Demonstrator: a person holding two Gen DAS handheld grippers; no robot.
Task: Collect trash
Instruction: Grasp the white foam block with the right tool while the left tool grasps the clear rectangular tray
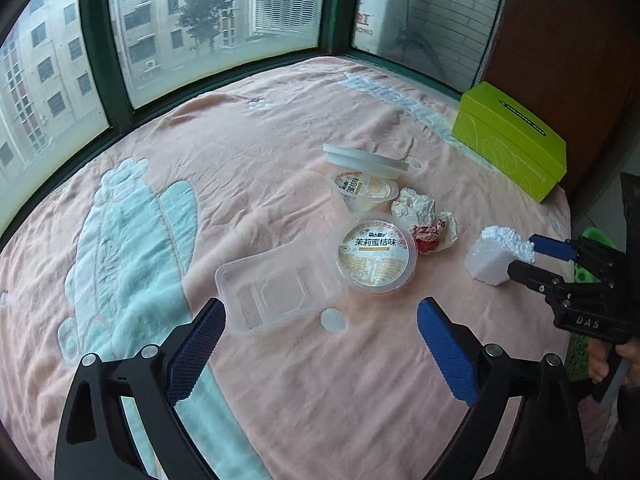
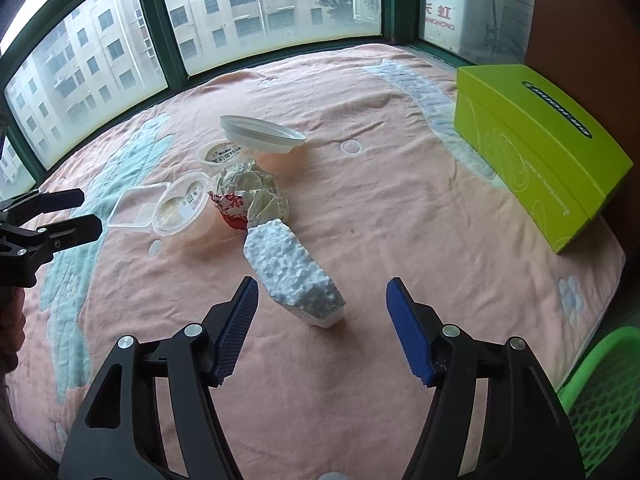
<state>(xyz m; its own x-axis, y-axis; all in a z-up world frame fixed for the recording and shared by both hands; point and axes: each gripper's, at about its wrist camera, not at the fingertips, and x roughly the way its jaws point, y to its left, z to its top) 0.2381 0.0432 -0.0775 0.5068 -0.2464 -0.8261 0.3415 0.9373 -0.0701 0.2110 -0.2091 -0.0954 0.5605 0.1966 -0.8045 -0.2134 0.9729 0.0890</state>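
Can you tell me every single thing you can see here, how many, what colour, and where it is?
foam block: 1, white, on the blanket between the right gripper's fingers
pudding cups: 2, clear with printed lids, mid-blanket
white bowl: 1, tipped, behind the cups
clear tray: 1, beside the nearer cup
crumpled paper: 1, off-white, by the cups
red wrapper: 1, red and white, next to the paper
green box: 1, lime, blanket's far right
blanket: 1, pink with pale blue patterns
green basket: 1, bottom right
left gripper: black, blue pads, open
right gripper: black, blue pads, open around the foam
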